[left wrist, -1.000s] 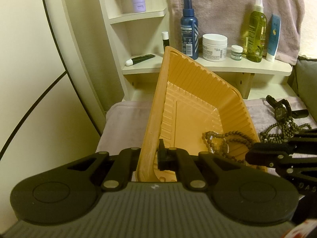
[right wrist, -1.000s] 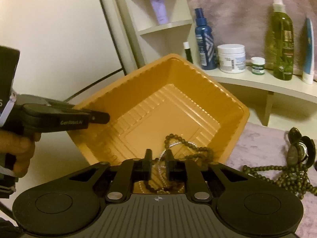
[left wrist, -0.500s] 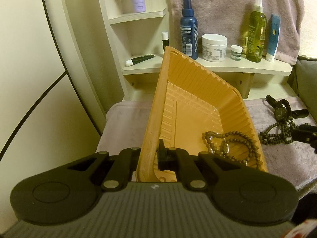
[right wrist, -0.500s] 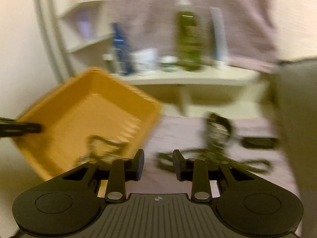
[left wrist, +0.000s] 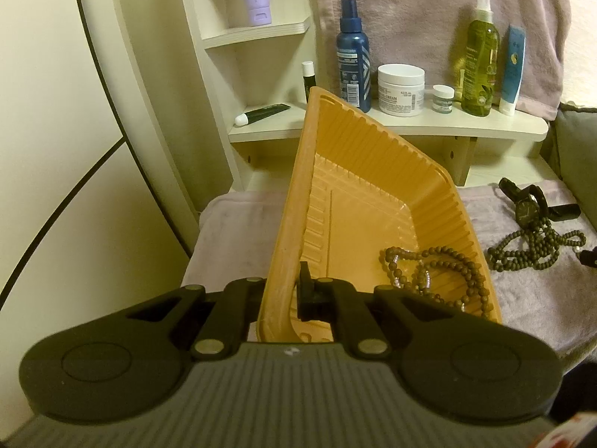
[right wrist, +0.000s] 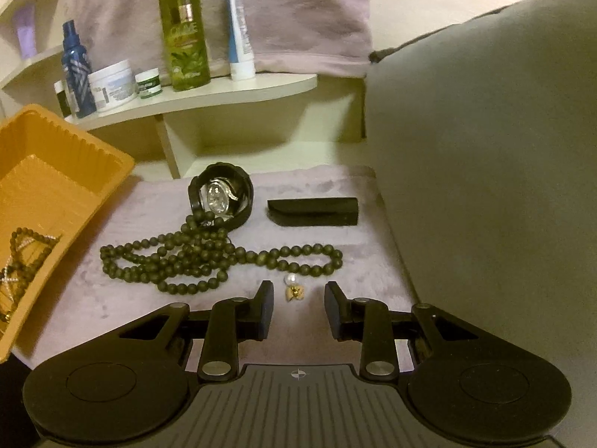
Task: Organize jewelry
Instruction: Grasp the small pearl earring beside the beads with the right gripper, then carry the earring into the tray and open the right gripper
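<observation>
Bead necklace (right wrist: 220, 257) lies stretched left-right beside tilted tray (right wrist: 56, 171).

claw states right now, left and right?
Left claw: shut on the rim of the ribbed orange plastic tray.
Right claw: open, holding nothing, jaws just widened; small pearl-and-gold earring lies ahead between the fingertips.

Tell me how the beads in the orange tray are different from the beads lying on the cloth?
The beads in the tray sit piled in a tray corner, tangled with a sparkly pale strand. The beads on the cloth lie spread in long loops beside a watch. Both are strings of small, dark, round beads.
</observation>
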The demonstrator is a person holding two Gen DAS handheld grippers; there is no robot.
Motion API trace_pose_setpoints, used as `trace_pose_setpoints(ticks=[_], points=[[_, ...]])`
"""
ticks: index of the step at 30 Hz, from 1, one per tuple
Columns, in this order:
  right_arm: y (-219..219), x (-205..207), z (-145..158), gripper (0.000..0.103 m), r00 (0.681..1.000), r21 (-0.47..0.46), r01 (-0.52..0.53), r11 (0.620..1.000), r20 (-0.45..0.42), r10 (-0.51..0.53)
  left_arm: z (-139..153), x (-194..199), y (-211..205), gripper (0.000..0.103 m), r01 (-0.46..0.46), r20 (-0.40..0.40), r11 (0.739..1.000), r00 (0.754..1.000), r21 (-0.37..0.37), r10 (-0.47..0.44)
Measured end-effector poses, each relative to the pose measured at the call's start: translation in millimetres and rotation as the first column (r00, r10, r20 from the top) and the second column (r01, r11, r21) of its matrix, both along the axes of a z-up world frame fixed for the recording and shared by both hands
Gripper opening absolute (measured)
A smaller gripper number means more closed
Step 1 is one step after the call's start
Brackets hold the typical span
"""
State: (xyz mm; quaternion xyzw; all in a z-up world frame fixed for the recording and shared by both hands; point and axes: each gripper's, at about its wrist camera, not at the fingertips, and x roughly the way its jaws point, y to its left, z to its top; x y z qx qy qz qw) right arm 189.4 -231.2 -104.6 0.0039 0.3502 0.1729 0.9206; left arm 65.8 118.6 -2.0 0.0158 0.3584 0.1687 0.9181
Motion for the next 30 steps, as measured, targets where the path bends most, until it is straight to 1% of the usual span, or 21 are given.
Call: trace_pose_setpoints(ticks=[4,7,10,13,20,24,27,30], points=[[8.2,5.3,-6.0,0.031,1.0,-0.034,-0.022,0.999,0.006,0.022,0.0,0.0,-0.2,0.005,0.0,0.0,1.0,1.0,0.0,0.0],[8.7,8.7,-9.9,0.028,1.0,-0.027,-0.013,1.0,0.008,0.013,0.0,-0.1,-0.4,0.005,0.0,0.0,1.0,1.0,-0.001,0.0],[9.0,9.8,-10.4,0.023,1.0,-0.03,-0.01,0.999,0.016,0.011,-0.1,-0.2,-0.4,0.005,0.001,0.0,1.0,1.0,0.001,-0.001],[11.2,8.8,-9.6,0.01,0.999,-0.047,-0.024,0.999,0.023,0.025,-0.1,-0.2,-0.5,0.005,0.0,0.0,1.0,1.0,0.001,0.0],[16.5,-1.9,-1.9,0.01,0.998,-0.066,-0.042,0.997,0.053,0.045,0.0,-0.1,-0.7,0.005,0.0,0.0,1.0,1.0,0.0,0.0],[23.9,-11.6,13.5,0.01,0.994,-0.045,-0.072,0.996,0.076,0.075,-0.8,-0.5,-0.8,0.005,0.001,0.001,1.0,1.0,0.001,-0.001],[33.0,-17.9,30.8,0.01,0.99,0.013,-0.115,0.993,0.083,0.114,-0.7,-0.4,-0.9,0.005,0.002,0.001,1.0,1.0,0.001,-0.002],[48.0,-24.9,47.6,0.01,0.978,0.073,-0.195,0.978,0.09,0.189,-0.8,-0.4,-1.0,0.005,0.001,0.001,1.0,1.0,0.001,-0.001]])
